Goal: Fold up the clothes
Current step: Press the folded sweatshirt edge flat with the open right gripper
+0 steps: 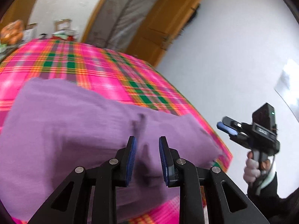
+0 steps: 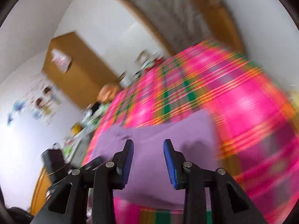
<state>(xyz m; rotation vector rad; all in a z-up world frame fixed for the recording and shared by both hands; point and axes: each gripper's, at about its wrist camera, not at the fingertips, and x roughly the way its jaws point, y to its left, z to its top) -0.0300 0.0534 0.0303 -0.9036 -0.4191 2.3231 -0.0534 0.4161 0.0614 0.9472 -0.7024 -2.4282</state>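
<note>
A purple garment (image 1: 74, 130) lies folded on a bed with a pink plaid cover (image 1: 93, 63). My left gripper (image 1: 147, 143) hovers over the garment, open, nothing between its blue pads. In the right wrist view the same purple garment (image 2: 158, 130) lies under my right gripper (image 2: 148, 145), which is open and empty. The right gripper (image 1: 227, 128) also shows in the left wrist view, held by a hand (image 1: 254, 169) off the bed's right edge; its jaws look nearly together from that side. Both views are motion-blurred.
A wooden door (image 1: 168, 18) and a curtained doorway stand beyond the bed. Boxes and clutter (image 1: 61, 29) line the far side. A wooden cabinet (image 2: 74, 69) and a wall with pictures (image 2: 37, 104) show in the right wrist view. The white floor (image 1: 224, 65) lies right of the bed.
</note>
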